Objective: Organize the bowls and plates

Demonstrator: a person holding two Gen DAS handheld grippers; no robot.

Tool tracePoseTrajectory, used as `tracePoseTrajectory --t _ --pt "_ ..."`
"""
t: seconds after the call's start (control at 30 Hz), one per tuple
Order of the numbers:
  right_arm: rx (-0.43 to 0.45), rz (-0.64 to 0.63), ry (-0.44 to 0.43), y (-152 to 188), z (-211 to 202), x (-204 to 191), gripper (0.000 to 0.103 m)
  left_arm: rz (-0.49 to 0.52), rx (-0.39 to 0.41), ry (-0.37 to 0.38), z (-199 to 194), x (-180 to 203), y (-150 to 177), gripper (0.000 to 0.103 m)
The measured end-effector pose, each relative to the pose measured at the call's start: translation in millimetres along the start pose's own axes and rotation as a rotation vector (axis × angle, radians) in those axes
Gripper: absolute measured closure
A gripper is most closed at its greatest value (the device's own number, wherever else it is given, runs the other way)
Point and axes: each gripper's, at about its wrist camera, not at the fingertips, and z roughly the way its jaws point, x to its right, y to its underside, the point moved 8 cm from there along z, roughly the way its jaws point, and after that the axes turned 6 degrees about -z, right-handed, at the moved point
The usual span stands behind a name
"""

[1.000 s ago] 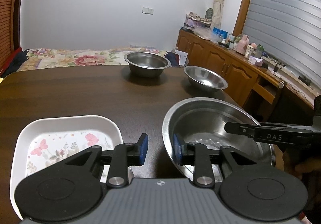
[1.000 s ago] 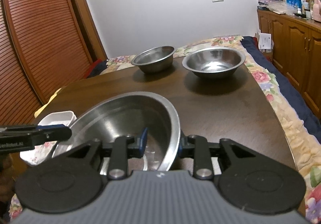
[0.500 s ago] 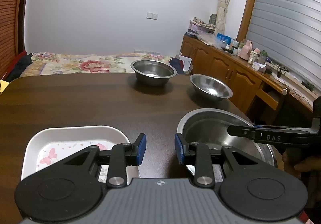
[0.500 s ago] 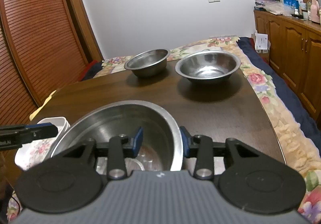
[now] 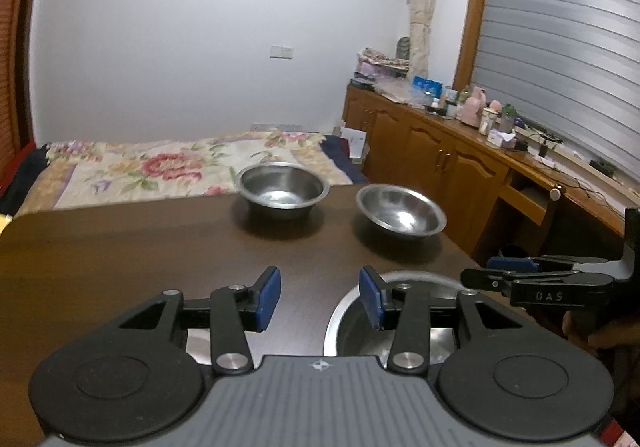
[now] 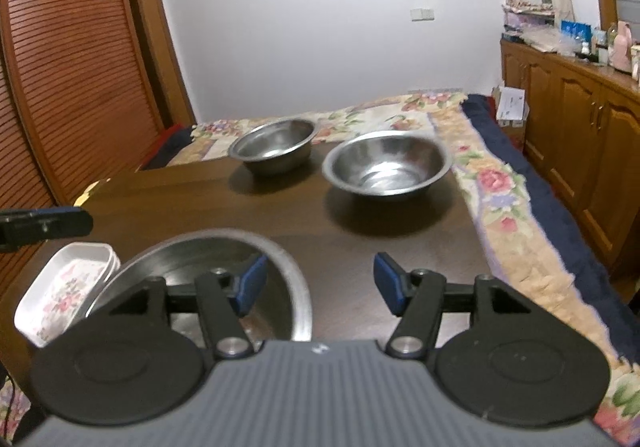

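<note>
- Large steel basin [image 6: 224, 275]: rests on the dark table [image 6: 360, 239] at the near edge, at about 7 o'clock in the right wrist view and 5 o'clock in the left wrist view. Thin, rigid sheet metal; judged light, smooth and slippery, likely to ring or skid if bumped. The rolled rim is the only practical place to pinch.
- Right gripper [image 6: 316, 287]: jaws opening; the basin rim runs below the gap and neither pad presses on it.
- Left gripper [image 5: 319, 297]: jaws opening, with only bare tabletop between them; the basin rim lies just right of the right-hand pad.
- Two smaller steel bowls: the flat-bottomed bowl [image 6: 274, 145] at 11 o'clock and the rounded bowl [image 6: 386, 163] at 12 o'clock, close together at the far end of the table. Both stiff, judged light and suited to nesting; grip at the rim.
- Floral white plate [image 6: 68, 283]: at 9 o'clock, just beside the basin. Material unclear; judged more breakable than steel, so hold its raised edge and set it down gently.
</note>
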Motion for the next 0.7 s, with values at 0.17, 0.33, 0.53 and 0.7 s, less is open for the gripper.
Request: tracePoseTrajectory --t 0.17,0.33,0.53,0.7 --pt "0.052 -0.001 0.042 -26.8 -9.0 23.6 0.042 0.046 -0.019 0.042 17.0 15.2 -21.8 0.057" --pt "0.082 -0.010 0.078 -52.1 -2.0 46.0 0.042 0.102 -0.042 0.068 42.8 24.9 -42.1 0.057" --pt "0.066 -0.003 0.110 -57.6 33.5 68.1 0.042 0.155 -0.076 0.076 76.1 31.3 -52.2 0.057" --pt "0.011 -0.008 0.148 -50.5 66.4 80.9 0.043 0.186 -0.119 0.094 105.5 39.1 -53.1 0.057"
